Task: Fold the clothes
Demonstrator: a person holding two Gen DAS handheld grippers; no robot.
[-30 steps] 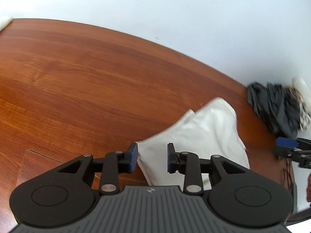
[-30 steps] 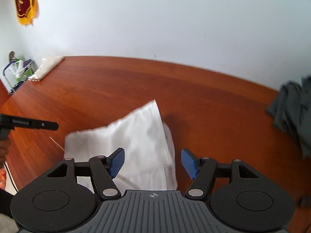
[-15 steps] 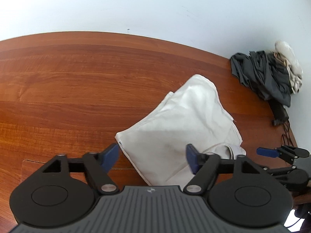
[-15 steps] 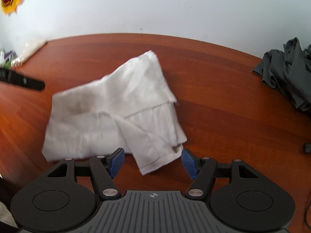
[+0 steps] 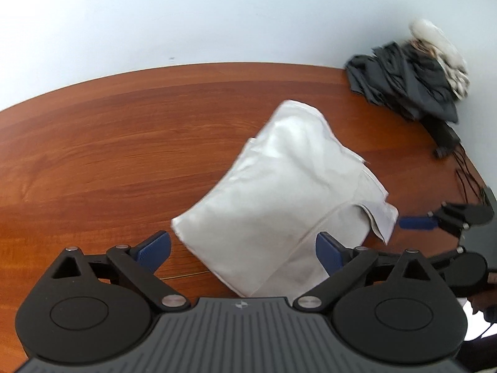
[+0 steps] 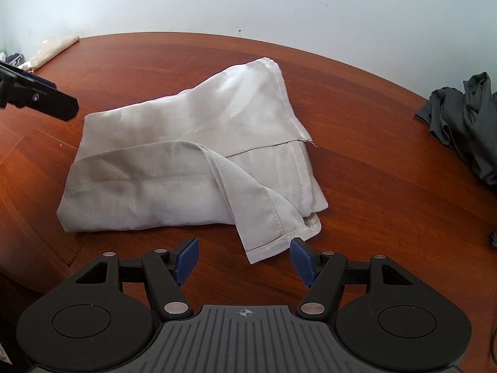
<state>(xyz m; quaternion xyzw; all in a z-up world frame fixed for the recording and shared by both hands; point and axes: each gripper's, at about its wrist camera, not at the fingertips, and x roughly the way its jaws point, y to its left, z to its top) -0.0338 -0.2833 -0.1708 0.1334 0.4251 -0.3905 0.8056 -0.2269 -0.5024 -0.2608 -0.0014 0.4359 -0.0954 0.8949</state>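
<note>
A white garment [image 5: 279, 192] lies folded on the brown wooden table [image 5: 108, 155]. In the right wrist view the garment [image 6: 186, 155] shows a loose flap hanging toward the front right corner. My left gripper [image 5: 242, 251] is open and empty, held above the garment's near edge. My right gripper [image 6: 243, 259] is open and empty, just short of the flap's hem. The right gripper's fingers [image 5: 416, 222] show in the left wrist view, beside the garment's right corner. The left gripper's finger [image 6: 46, 102] shows at the left of the right wrist view.
A dark grey pile of clothes [image 5: 410, 87] sits at the table's far right corner, also in the right wrist view [image 6: 466, 118]. Black cables [image 5: 466, 174] run along the right edge. A cream cloth [image 6: 52, 51] lies at the far left. A white wall stands behind.
My left gripper opened, let the garment go, and drew back. The right gripper also drew back and up. The garment now lies flat and folded on the table.
</note>
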